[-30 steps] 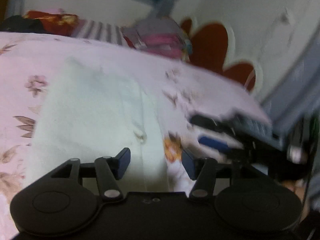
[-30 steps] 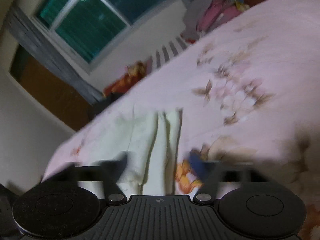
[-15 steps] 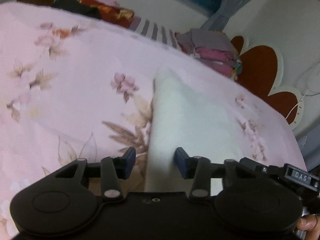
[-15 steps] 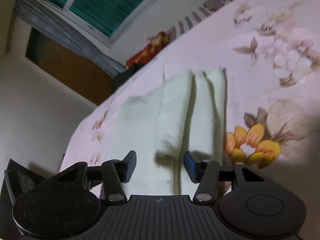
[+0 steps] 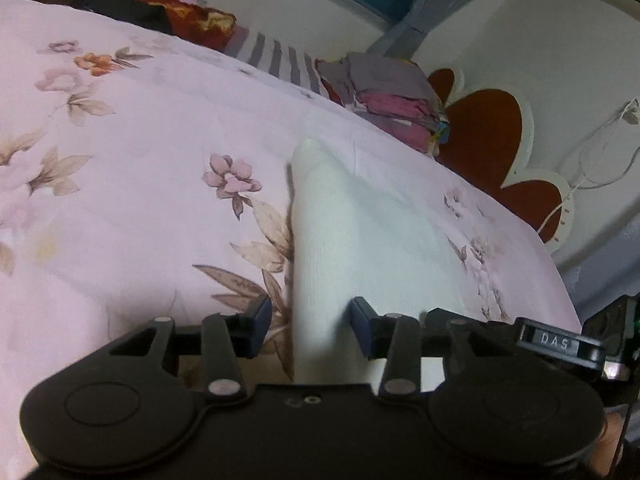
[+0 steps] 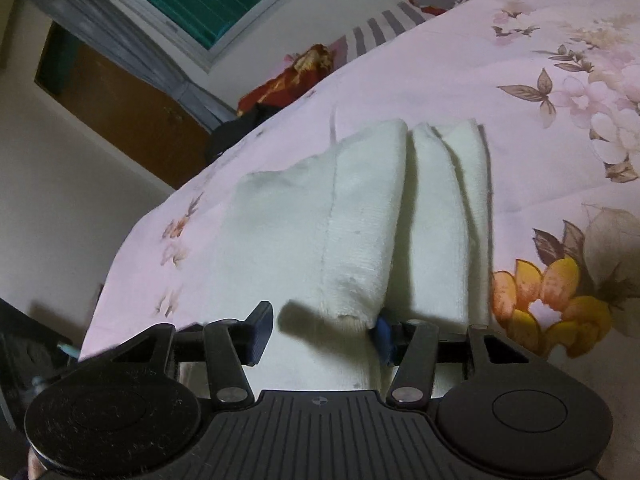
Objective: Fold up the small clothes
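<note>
Both grippers have closed in on the cloth (image 5: 360, 248) lying on the bed (image 5: 140, 168); left gripper (image 5: 311, 320) and right gripper (image 6: 320, 328) stand wide, straddling its near edge, gripping nothing.

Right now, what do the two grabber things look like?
Each is a black hand-held gripper with two round discs, silver rivets and blue finger pads. The left hand-held gripper has a smooth body; the right hand-held gripper has a ribbed one, also seen wearing a "DAS" label.
</note>
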The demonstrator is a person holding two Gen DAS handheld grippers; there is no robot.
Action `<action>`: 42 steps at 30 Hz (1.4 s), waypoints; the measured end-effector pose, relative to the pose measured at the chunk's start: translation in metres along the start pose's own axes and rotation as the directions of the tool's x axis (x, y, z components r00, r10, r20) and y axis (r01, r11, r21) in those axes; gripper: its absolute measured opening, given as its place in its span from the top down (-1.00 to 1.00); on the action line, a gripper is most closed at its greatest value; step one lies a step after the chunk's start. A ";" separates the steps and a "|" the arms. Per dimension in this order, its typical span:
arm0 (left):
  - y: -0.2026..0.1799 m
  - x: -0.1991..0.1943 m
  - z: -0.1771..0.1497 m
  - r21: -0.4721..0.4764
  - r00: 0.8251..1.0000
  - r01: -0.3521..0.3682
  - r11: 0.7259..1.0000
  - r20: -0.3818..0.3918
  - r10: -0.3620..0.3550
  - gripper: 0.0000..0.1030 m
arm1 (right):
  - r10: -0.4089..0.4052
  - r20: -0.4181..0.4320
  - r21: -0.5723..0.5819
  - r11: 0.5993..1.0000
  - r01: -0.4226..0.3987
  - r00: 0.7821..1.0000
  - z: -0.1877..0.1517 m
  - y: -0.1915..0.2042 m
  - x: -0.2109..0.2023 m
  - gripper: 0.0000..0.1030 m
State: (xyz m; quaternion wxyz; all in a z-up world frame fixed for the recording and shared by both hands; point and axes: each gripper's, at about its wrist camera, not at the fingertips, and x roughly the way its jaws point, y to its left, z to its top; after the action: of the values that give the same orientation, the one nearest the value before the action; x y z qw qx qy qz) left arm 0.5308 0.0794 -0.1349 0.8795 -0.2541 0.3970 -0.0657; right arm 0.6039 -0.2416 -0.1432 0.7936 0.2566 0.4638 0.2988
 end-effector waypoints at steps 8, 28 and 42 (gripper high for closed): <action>-0.022 0.002 0.007 0.081 0.999 0.035 0.996 -0.019 -0.034 0.29 | -0.068 0.018 -0.097 0.993 0.069 0.998 -0.002 0.016 0.000 0.71; -0.071 0.015 0.032 0.234 0.994 0.110 0.966 -0.015 -0.110 0.29 | -0.137 0.158 -0.107 0.982 0.155 0.978 0.011 -0.010 -0.069 0.09; -0.058 0.071 0.057 0.190 0.989 0.140 0.972 -0.081 -0.127 0.27 | -0.352 0.082 -0.325 0.875 0.359 0.932 0.047 0.007 0.016 0.59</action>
State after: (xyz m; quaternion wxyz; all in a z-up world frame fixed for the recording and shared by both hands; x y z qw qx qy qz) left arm 0.6255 0.0298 -0.1215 0.8798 -0.1904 0.4003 -0.1718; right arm 0.6505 -0.2313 -0.1269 0.8714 0.0315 0.4375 0.2199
